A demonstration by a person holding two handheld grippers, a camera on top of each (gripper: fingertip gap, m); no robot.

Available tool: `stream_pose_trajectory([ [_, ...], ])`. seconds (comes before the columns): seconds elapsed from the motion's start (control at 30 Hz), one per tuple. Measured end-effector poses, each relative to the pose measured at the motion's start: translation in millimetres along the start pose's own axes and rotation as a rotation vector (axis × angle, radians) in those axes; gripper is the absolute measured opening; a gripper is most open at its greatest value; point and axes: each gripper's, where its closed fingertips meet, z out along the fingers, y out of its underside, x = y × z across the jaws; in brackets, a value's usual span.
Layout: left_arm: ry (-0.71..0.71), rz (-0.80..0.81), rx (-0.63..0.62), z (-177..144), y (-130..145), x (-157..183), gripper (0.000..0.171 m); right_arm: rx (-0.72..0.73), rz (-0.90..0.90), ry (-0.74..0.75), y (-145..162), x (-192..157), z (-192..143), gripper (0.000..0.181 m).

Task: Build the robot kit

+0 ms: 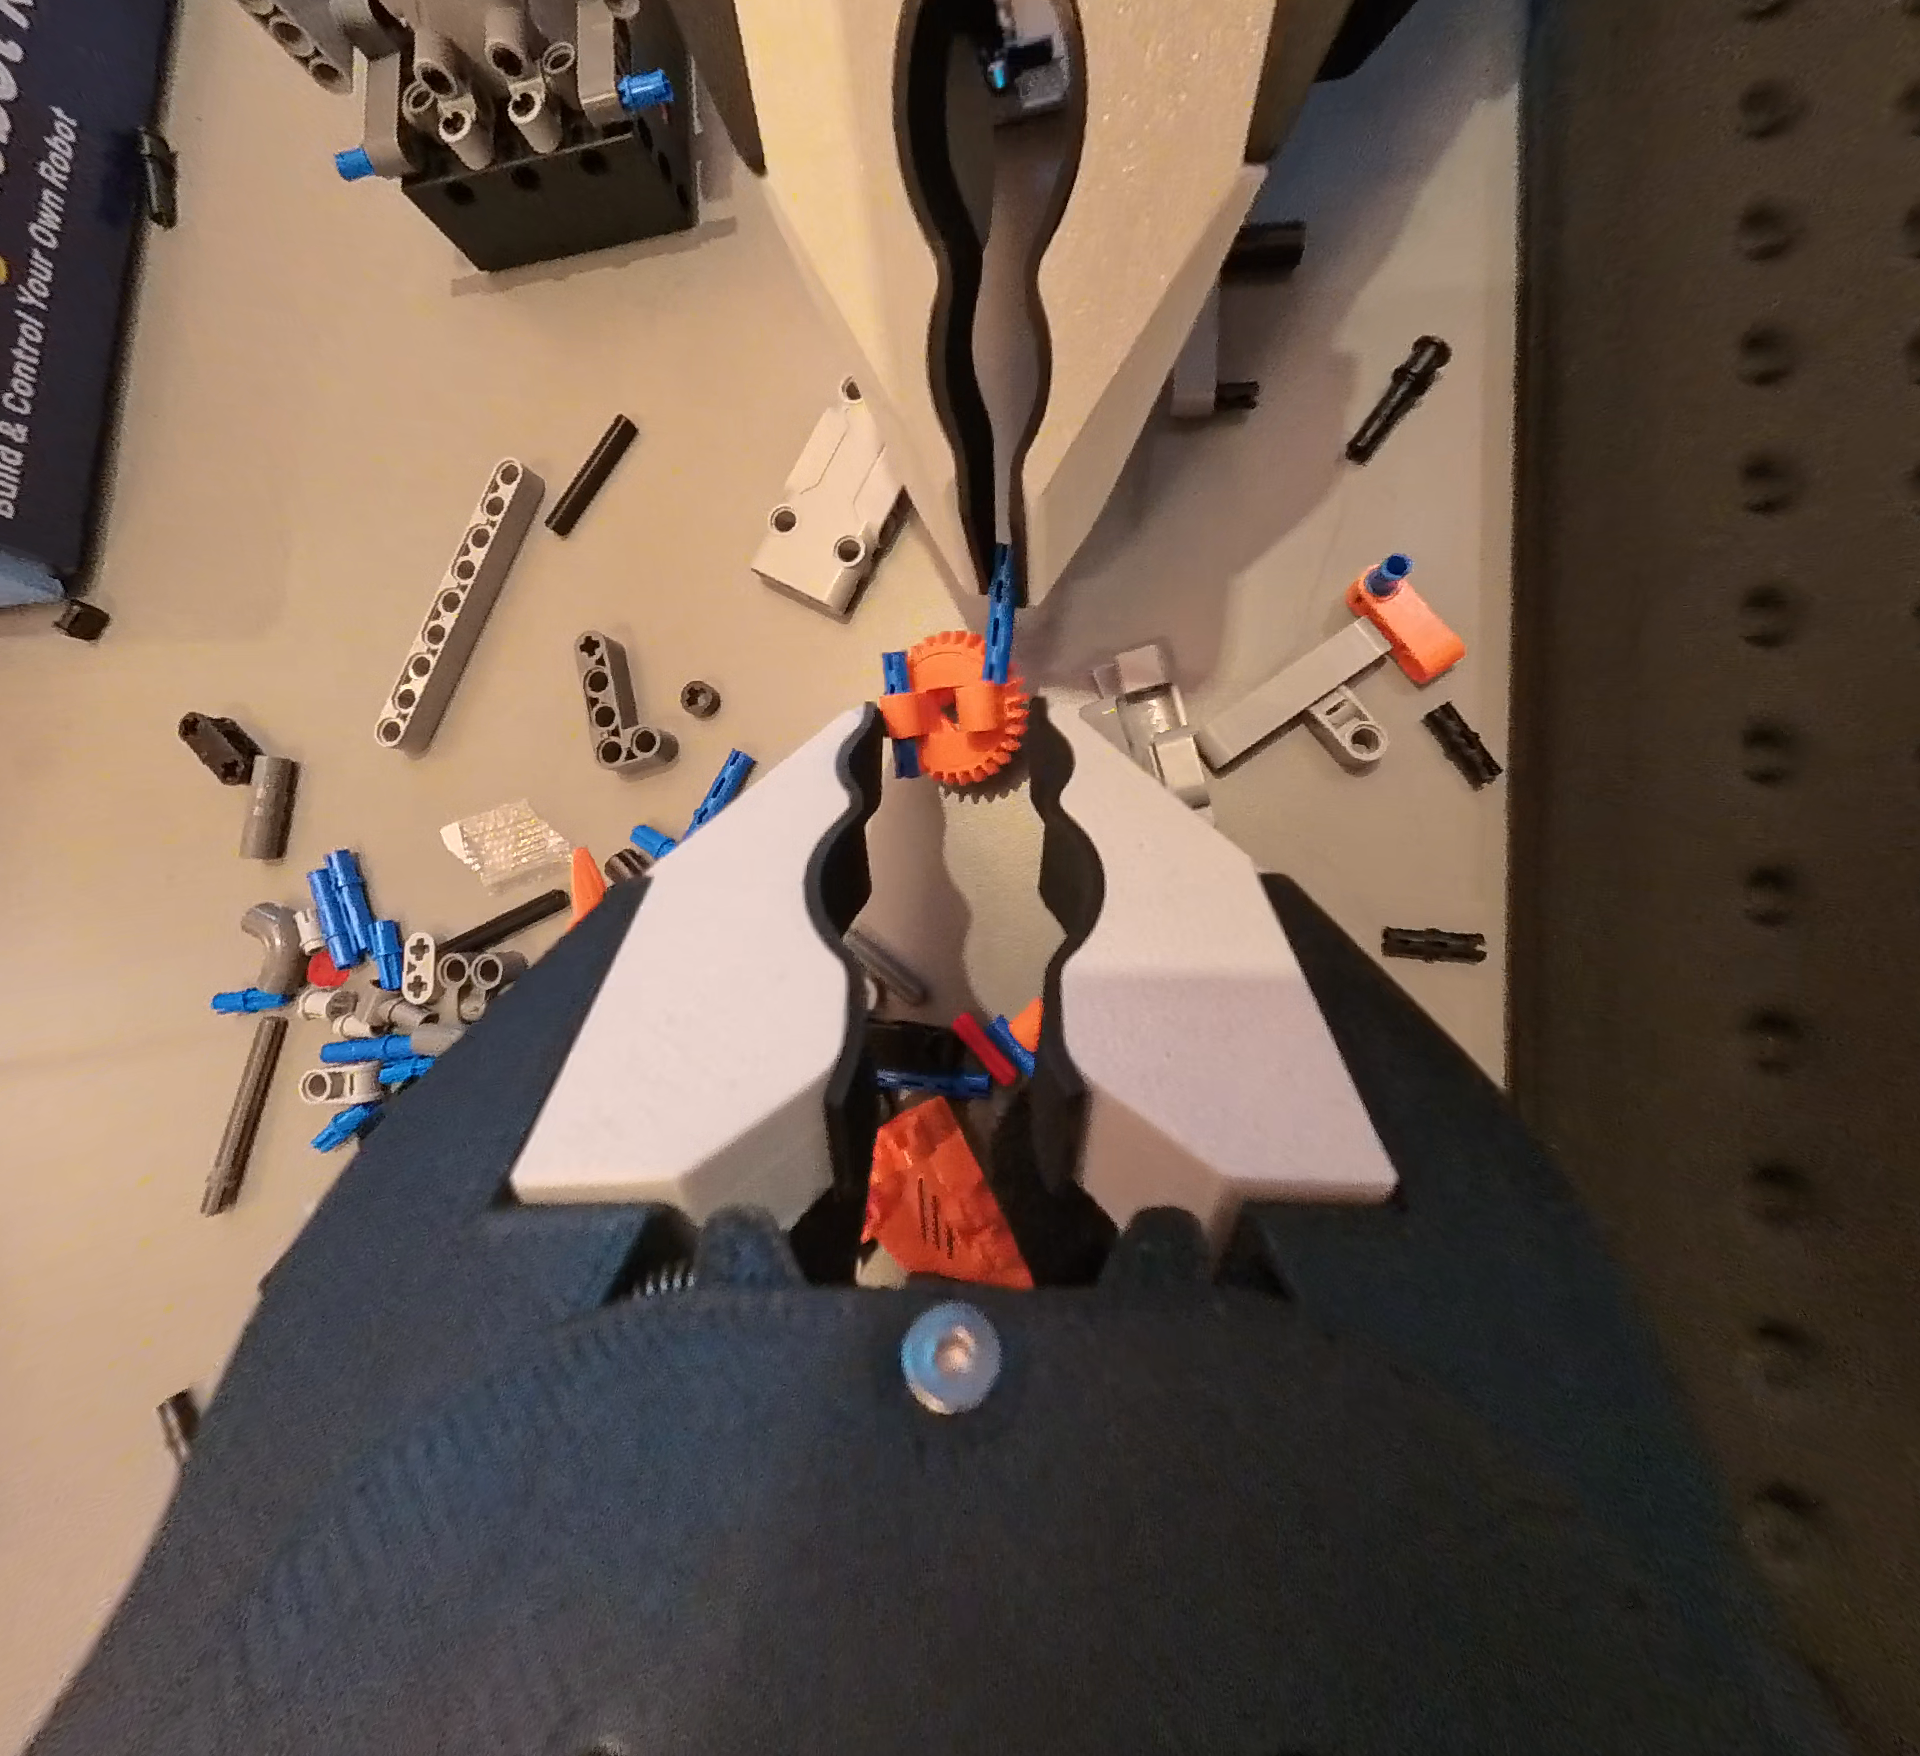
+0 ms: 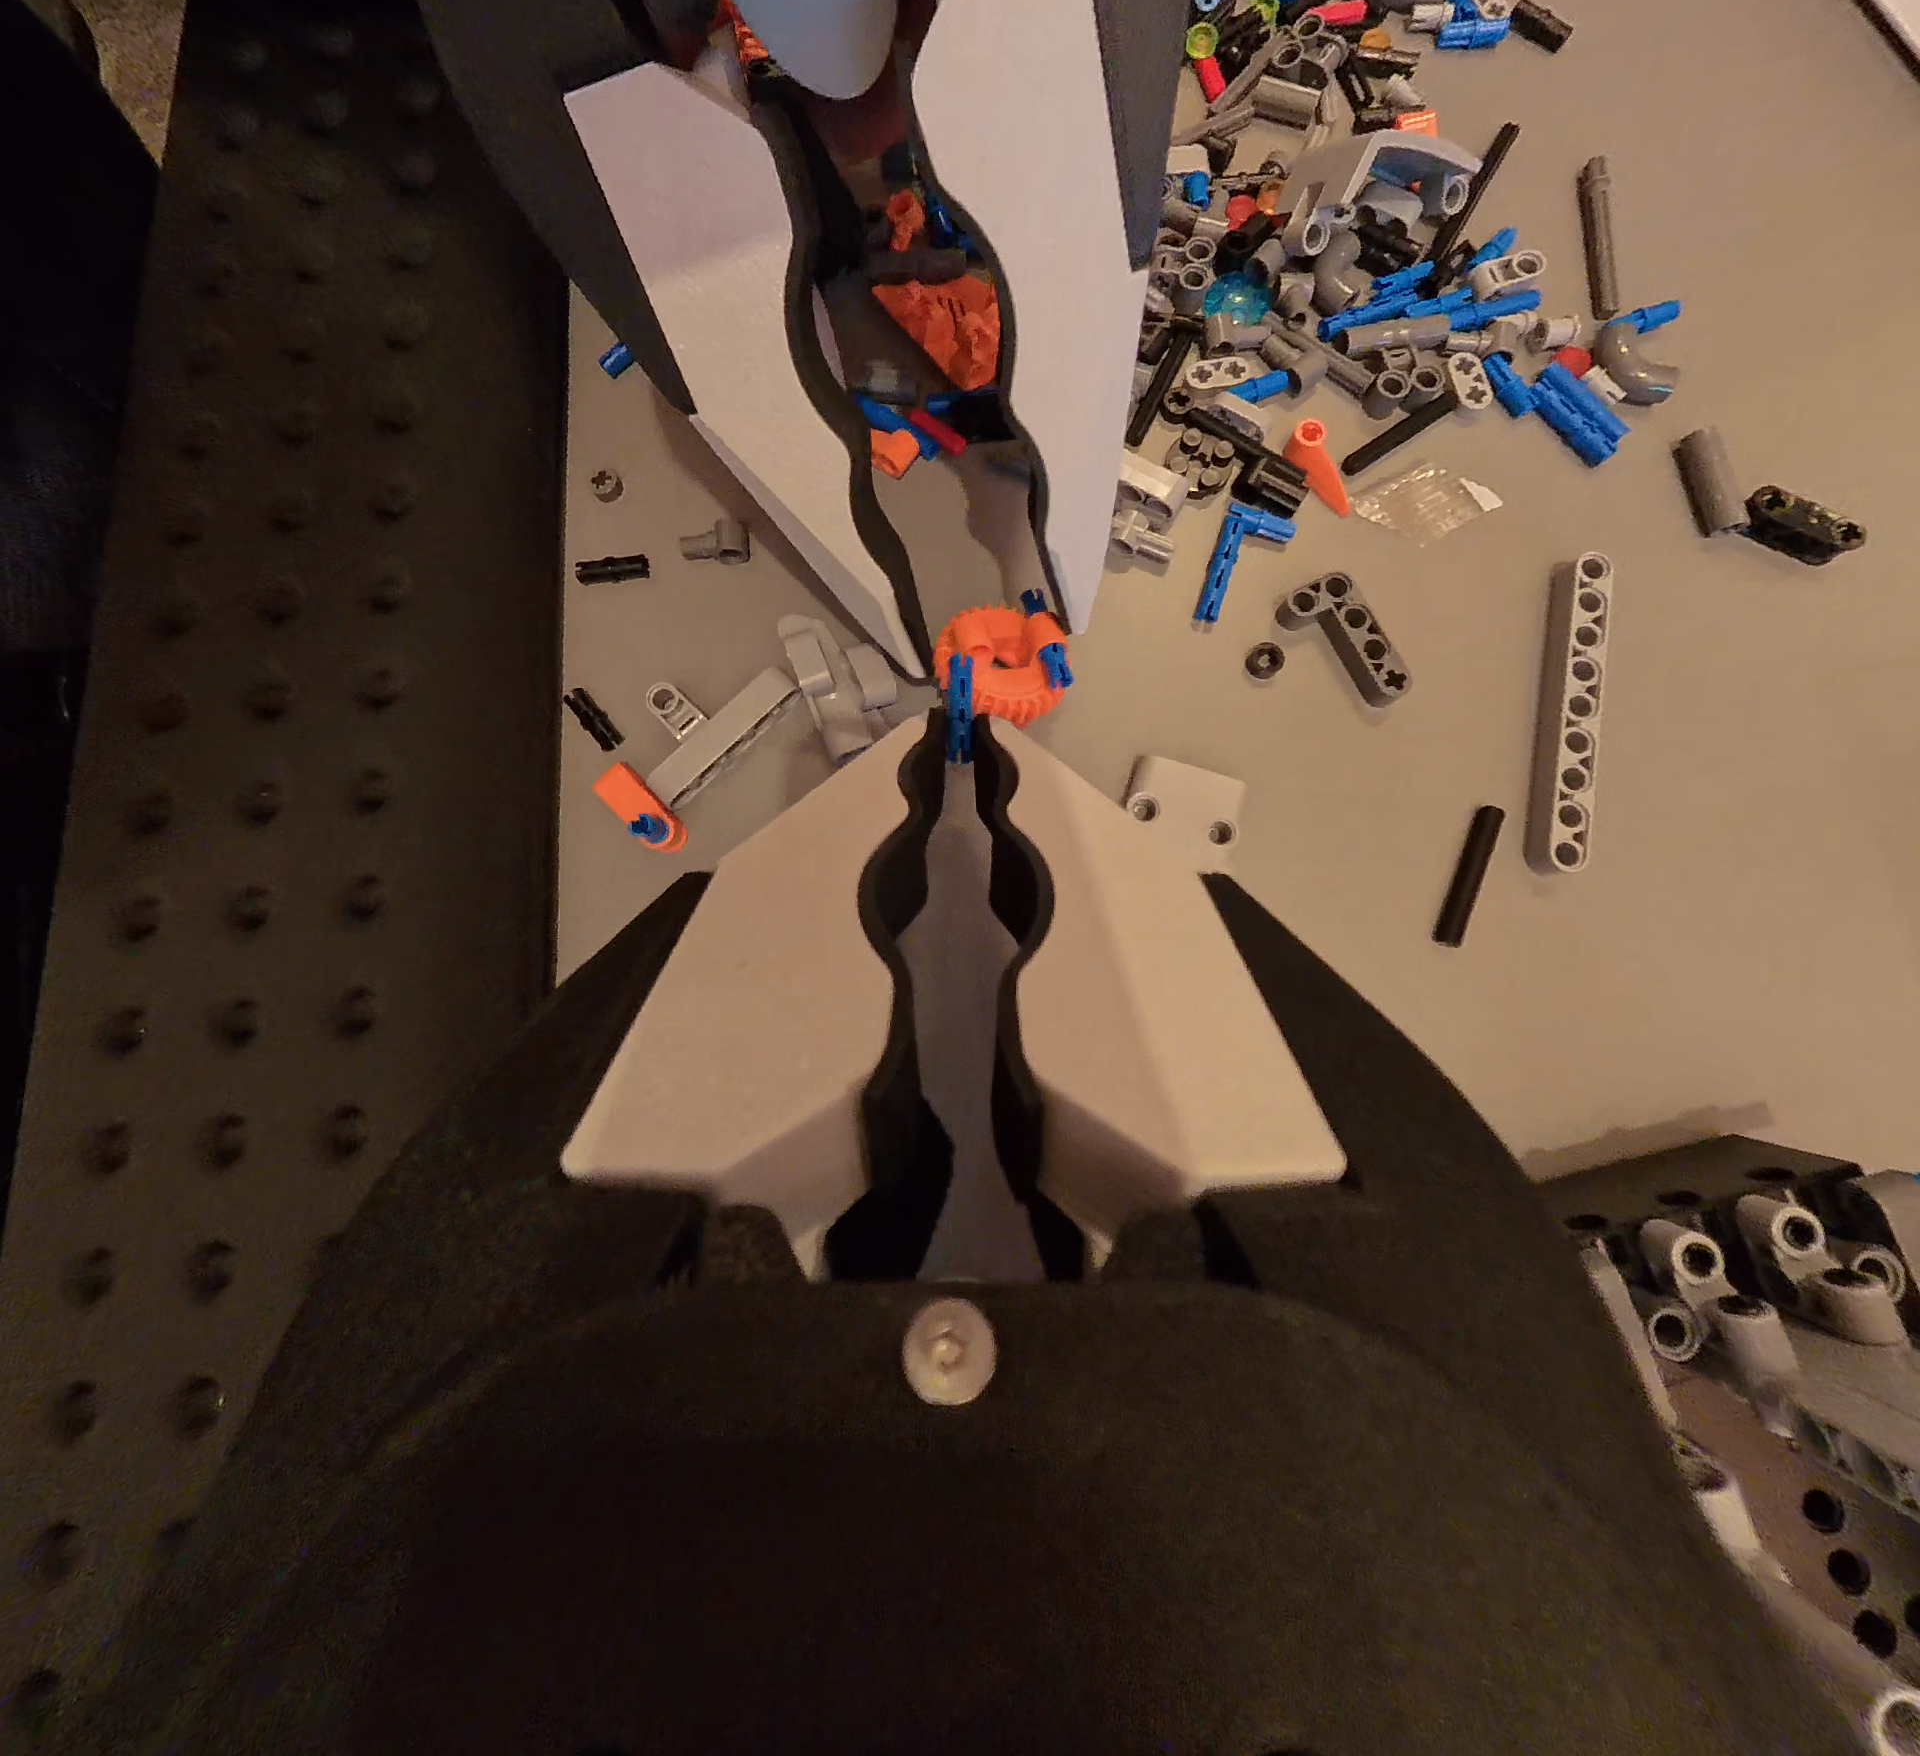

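Left tongs point(image 1: 951, 719) closed around orange gear point(image 1: 951, 719), right tongs point(image 2: 961, 740) pinched on blue pin point(image 2: 958, 719) in it, over tabletop point(image 2: 1351, 1031); grip points partly hidden.

Grey table point(image 2: 1299, 1031): loose brick pile point(image 2: 1382, 272), long grey beam point(image 2: 1571, 711), black axle point(image 2: 1467, 873).

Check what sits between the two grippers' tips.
An orange gear with blue pins. The left gripper holds the gear; the right gripper pinches one blue pin stuck in it. Both wrist views show this.
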Motion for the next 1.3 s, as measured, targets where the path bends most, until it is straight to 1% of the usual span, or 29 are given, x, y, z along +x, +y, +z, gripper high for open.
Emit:
stream_pose_trajectory([
  [0.2, 0.014, -0.006, -0.003, 0.2, 0.2, 1.9, 0.026, 0.008, 0.002, 0.005, -0.1, 1.3, -2.3, 0.003],
  [0.5, 0.02, 0.0, -0.004, -1.9, -1.6, 4.4, 0.025, -0.026, -0.011, 0.003, 4.8, -0.5, 2.7, 0.003],
  [0.8, 0.036, -0.023, 0.008, -1.8, -1.9, 3.7, 0.024, -0.013, -0.013, -0.002, 4.2, -1.3, 1.2, 0.003],
  [1.3, 0.021, -0.029, 0.008, -1.0, -1.4, 1.4, 0.022, 0.011, -0.024, 0.01, 1.2, -1.5, -0.1, 0.002],
])
